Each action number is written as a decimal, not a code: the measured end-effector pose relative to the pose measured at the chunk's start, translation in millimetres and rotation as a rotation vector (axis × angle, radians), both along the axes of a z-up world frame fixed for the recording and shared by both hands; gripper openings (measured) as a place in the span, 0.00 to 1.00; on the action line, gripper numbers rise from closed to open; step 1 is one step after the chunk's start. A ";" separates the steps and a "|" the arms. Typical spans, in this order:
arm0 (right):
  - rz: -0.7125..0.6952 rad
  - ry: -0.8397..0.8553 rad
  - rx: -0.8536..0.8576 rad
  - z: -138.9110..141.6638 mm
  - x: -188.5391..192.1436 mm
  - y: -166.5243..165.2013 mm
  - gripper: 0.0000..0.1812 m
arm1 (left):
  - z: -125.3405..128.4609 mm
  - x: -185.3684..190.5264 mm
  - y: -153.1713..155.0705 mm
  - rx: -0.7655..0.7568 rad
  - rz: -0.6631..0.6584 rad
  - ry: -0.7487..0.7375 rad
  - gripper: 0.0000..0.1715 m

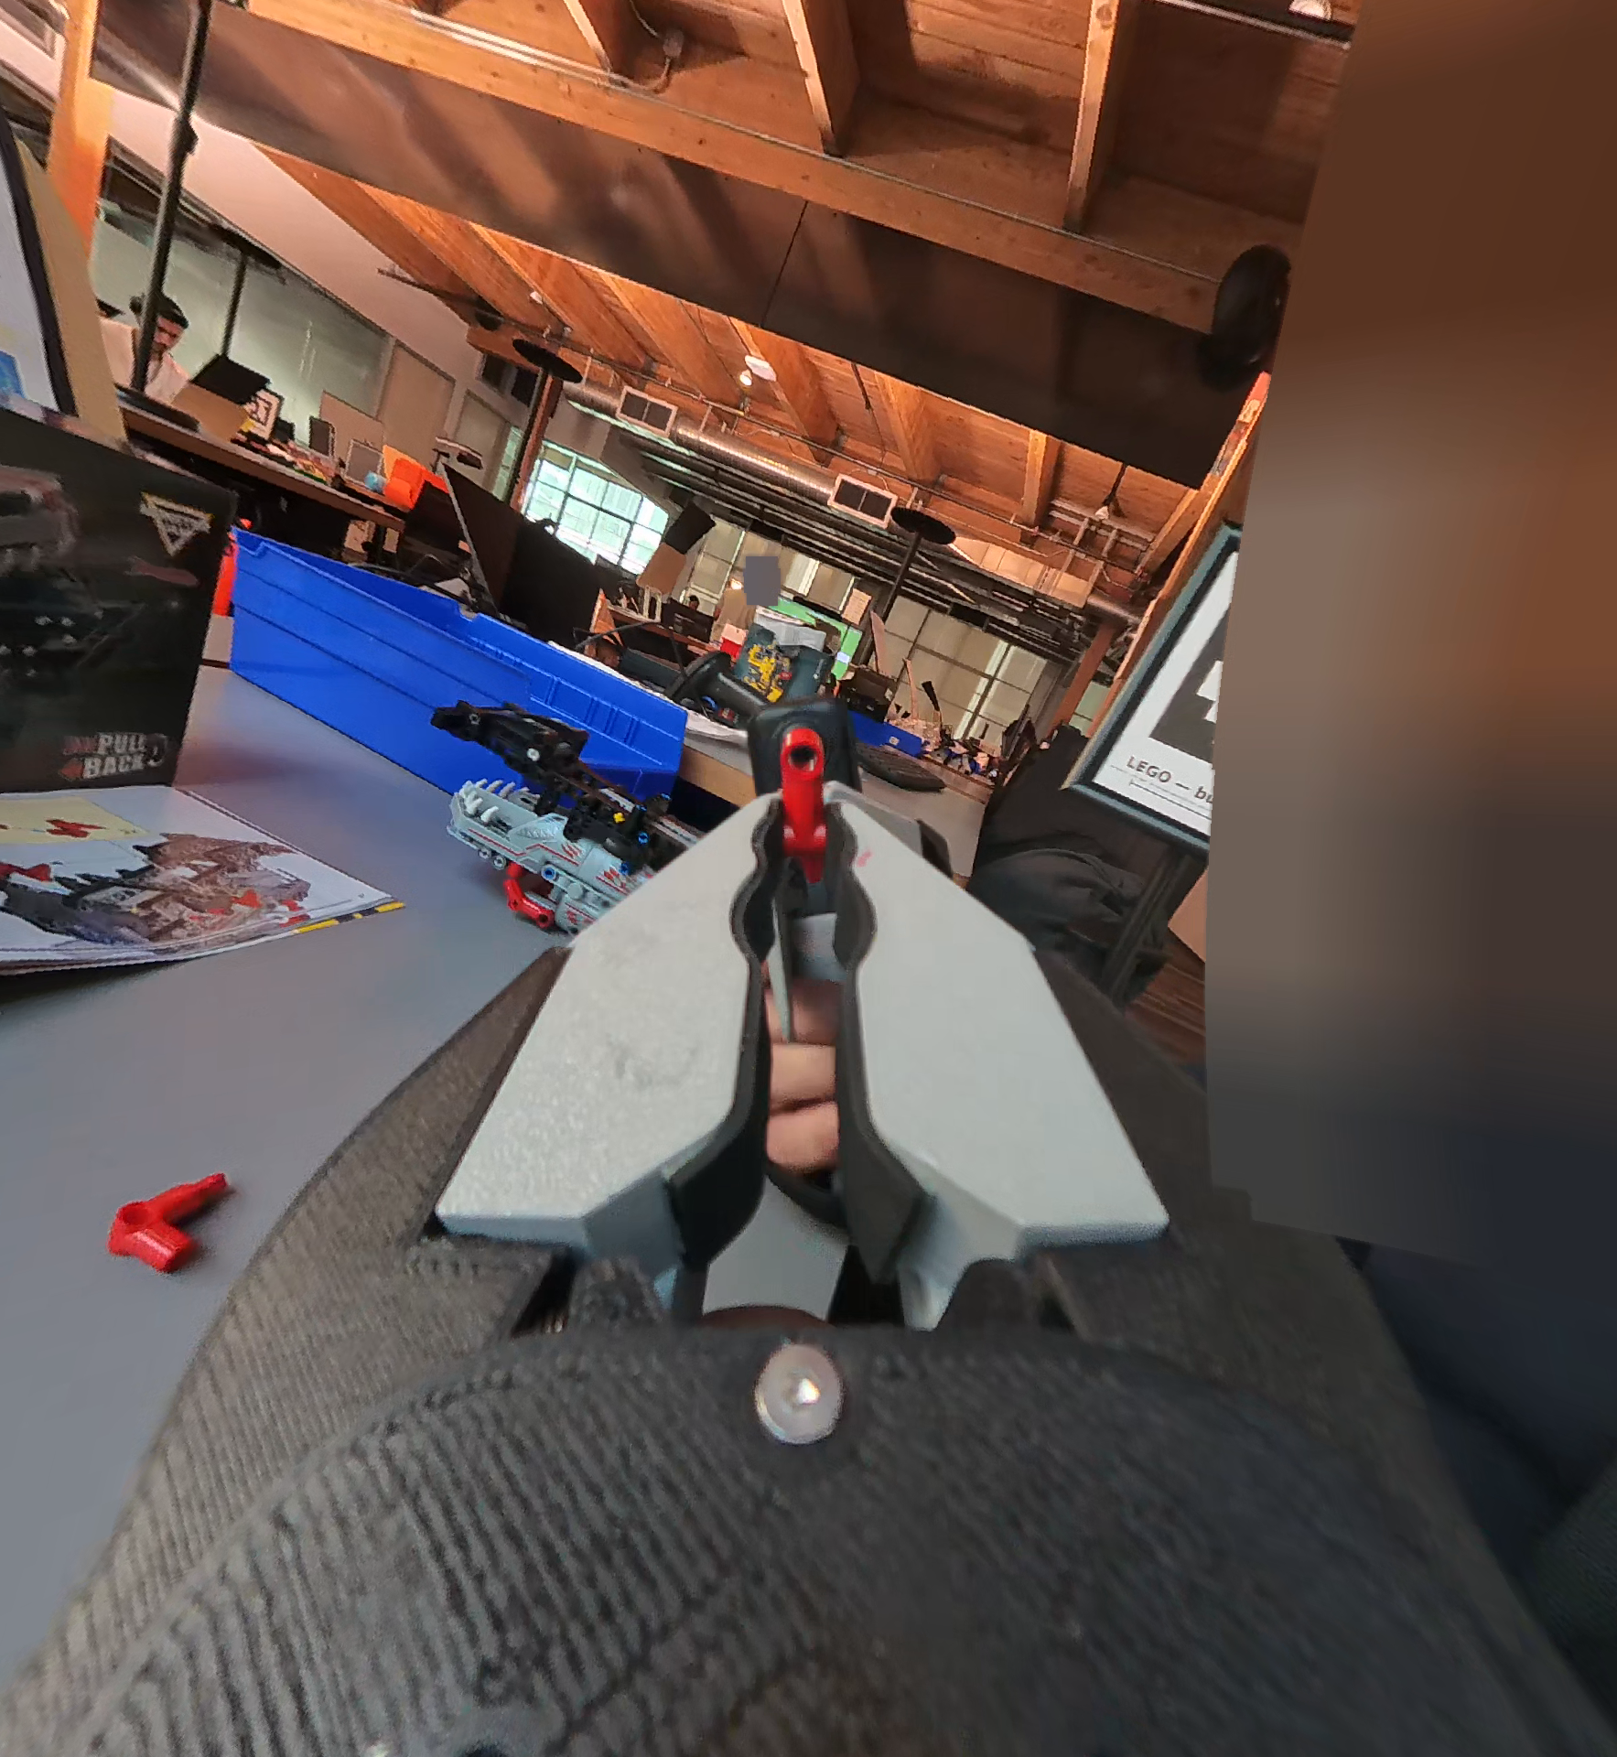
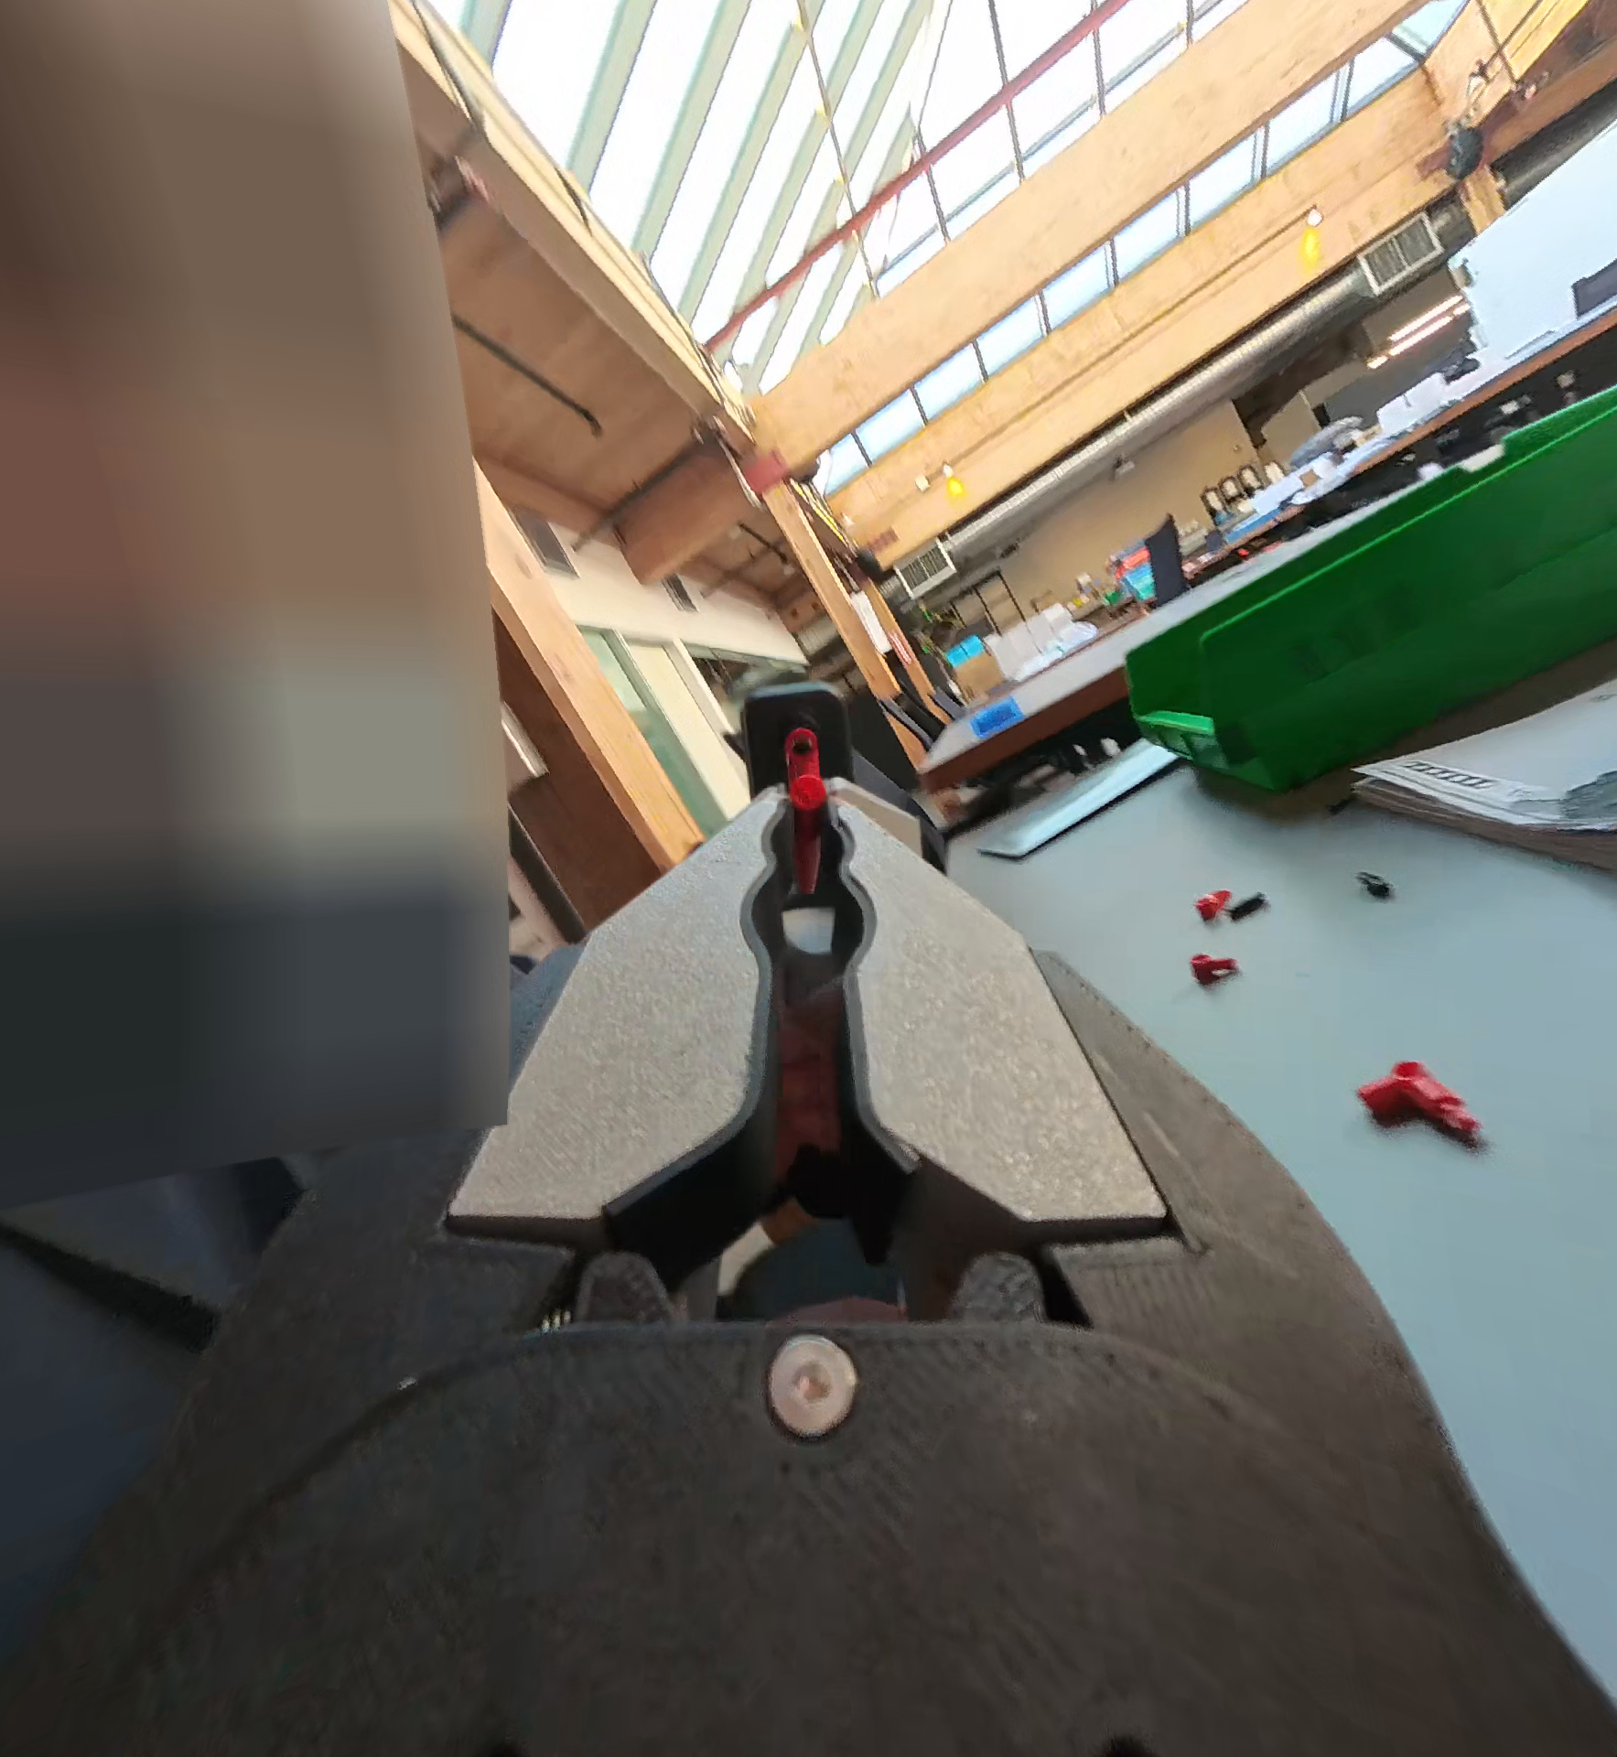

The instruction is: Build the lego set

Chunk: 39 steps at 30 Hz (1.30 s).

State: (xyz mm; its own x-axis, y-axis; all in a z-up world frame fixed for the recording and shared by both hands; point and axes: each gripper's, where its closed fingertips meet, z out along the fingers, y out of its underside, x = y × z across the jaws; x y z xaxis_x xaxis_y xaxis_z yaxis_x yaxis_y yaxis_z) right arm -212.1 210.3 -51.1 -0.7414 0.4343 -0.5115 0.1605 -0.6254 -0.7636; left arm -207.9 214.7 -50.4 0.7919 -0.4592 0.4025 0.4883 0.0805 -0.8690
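My left gripper [image 1: 802, 820] is shut on a small red Lego connector [image 1: 800, 770] and holds it in the air above the grey table [image 1: 215, 1074]. My right gripper [image 2: 802, 825] is shut on a thin red Lego piece [image 2: 801, 770], also in the air. The two grippers face each other tip to tip; each shows as a black tip behind the other's red piece. I cannot tell whether the red parts are joined. A part-built grey and black Lego model [image 1: 557, 841] lies on the table beyond my left gripper.
A loose red piece [image 1: 167, 1222], an open instruction booklet [image 1: 120, 884], the set's black box [image 1: 63, 608] and a blue bin [image 1: 424, 646] are on the left. On the right lie several red pieces [image 2: 1417, 1098], small black pins [image 2: 1246, 905], a green bin [image 2: 1403, 646] and a paper stack [image 2: 1546, 789].
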 end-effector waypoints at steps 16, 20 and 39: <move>0.015 -0.008 0.220 -10.7 -2.6 -5.4 0.02 | -8.2 -3.2 -2.7 0.016 -0.031 0.028 0.03; 0.096 0.007 0.167 -8.9 0.1 -9.1 0.02 | -5.8 0.3 -5.6 0.036 -0.072 0.048 0.03; 0.088 -0.022 0.185 -16.6 -3.0 1.5 0.01 | -17.3 -3.3 4.2 -0.060 -0.061 0.139 0.03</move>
State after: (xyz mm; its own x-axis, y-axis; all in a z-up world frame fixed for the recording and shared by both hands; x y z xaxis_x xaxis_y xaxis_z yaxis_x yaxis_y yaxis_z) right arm -215.2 211.8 -67.7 -0.7702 0.4565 -0.4454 0.2258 -0.4580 -0.8598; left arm -211.1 218.9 -67.7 0.8132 -0.4866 0.3193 0.3657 0.0005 -0.9307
